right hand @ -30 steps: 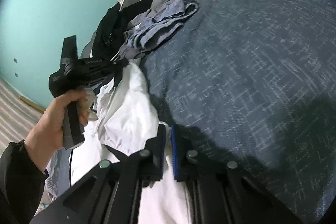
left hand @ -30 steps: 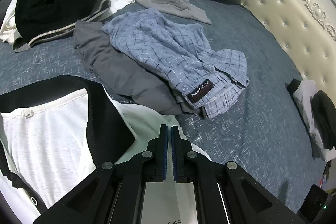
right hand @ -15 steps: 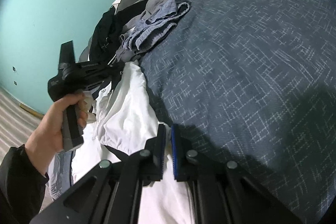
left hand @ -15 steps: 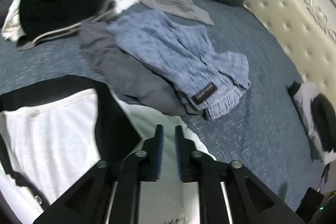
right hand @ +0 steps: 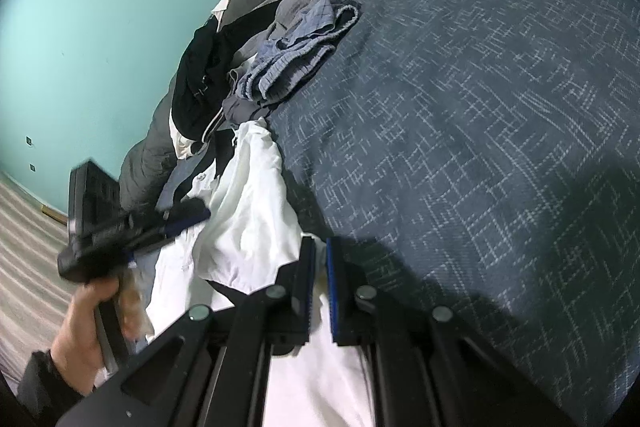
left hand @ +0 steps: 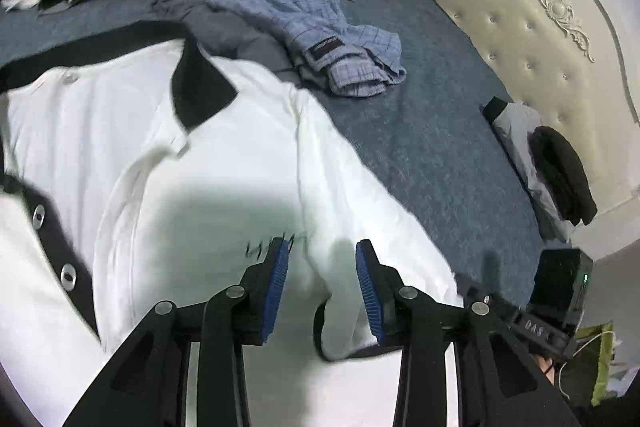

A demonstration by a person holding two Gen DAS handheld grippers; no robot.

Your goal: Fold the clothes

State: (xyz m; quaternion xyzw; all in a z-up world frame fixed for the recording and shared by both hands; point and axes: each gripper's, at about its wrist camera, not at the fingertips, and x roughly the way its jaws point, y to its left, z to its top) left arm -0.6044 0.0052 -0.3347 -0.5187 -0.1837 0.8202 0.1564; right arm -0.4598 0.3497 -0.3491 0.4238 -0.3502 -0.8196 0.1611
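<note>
A white shirt [left hand: 224, 155] with black collar lies spread on the blue bedspread [left hand: 432, 115], a fold between the wide-parted pads of the left gripper [left hand: 322, 263]. The right gripper [right hand: 318, 259], jaws narrowed, pinches its edge. Two buttons show. Only the right view shows the teal wall [right hand: 100, 27]; only the left, the headboard [left hand: 532, 19].

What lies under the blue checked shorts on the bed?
The crumpled blue checked shorts lie on a dark grey garment, which rests on the blue patterned bedspread. How far the grey garment reaches beneath, and anything else below, is covered.
</note>
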